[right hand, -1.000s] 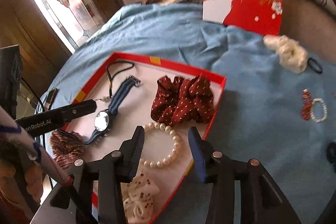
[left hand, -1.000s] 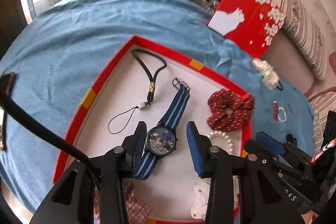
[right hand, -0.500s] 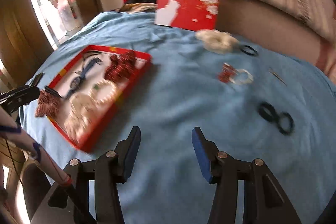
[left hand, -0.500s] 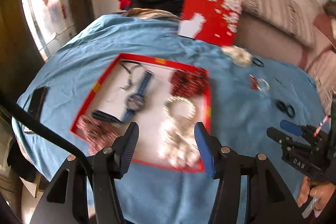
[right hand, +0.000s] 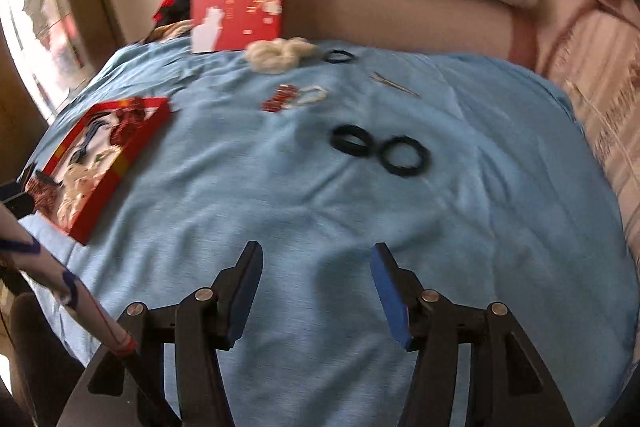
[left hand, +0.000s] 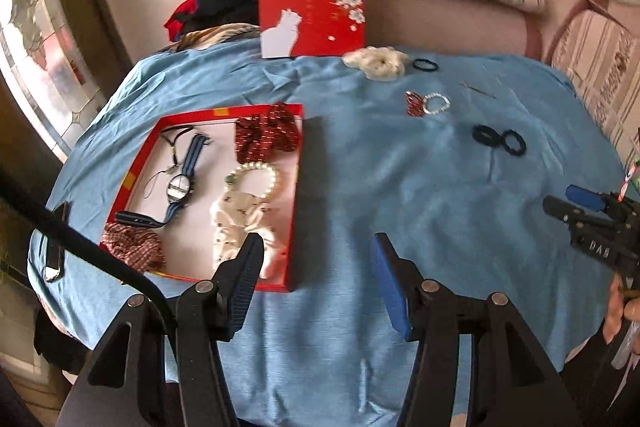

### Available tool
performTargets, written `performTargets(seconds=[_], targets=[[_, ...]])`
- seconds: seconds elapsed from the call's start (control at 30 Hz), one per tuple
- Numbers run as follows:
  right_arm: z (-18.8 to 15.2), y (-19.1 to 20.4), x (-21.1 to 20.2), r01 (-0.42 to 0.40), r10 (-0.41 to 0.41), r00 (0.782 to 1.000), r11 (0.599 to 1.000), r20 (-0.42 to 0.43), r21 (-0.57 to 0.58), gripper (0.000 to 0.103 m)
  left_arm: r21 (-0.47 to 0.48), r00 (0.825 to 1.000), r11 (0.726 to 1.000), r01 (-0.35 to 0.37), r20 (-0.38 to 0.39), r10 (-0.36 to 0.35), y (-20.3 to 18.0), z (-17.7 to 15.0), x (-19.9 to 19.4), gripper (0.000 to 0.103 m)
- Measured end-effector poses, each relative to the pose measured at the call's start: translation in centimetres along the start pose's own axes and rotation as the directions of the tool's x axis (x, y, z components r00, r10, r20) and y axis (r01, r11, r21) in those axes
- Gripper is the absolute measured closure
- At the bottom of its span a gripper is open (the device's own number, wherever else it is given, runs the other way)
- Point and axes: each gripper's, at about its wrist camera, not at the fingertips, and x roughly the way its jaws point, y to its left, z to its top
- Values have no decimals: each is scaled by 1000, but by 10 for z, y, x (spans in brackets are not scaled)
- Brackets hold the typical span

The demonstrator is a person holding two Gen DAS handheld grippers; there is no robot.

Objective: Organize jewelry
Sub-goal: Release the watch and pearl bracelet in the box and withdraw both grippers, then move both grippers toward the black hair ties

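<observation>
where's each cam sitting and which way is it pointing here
Left wrist: on the left gripper, above the table's near edge, facing the red tray; the right gripper and fingers show at right.
Right wrist: on the right gripper, facing the two black hair ties; a sleeve shows lower left.
Shared: tray, ties, blue cloth.

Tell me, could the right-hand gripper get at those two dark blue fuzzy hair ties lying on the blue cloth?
Probably yes. The right gripper is open, holds nothing, and points toward the two dark blue fuzzy hair ties; only bare blue cloth lies between.
</observation>
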Motion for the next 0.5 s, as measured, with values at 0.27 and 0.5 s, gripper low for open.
performTargets(seconds=[0.27, 0.5], targets=[[-6, -56, 19, 25, -22, 999, 991, -27, 128, 42, -8, 996, 999, 41, -84, -41, -16, 11, 45, 45], [2, -95, 42, 23, -18, 1000, 976, -24, 217, 42, -39, 982, 992, 117, -142, -121, -36, 30, 99, 45]])
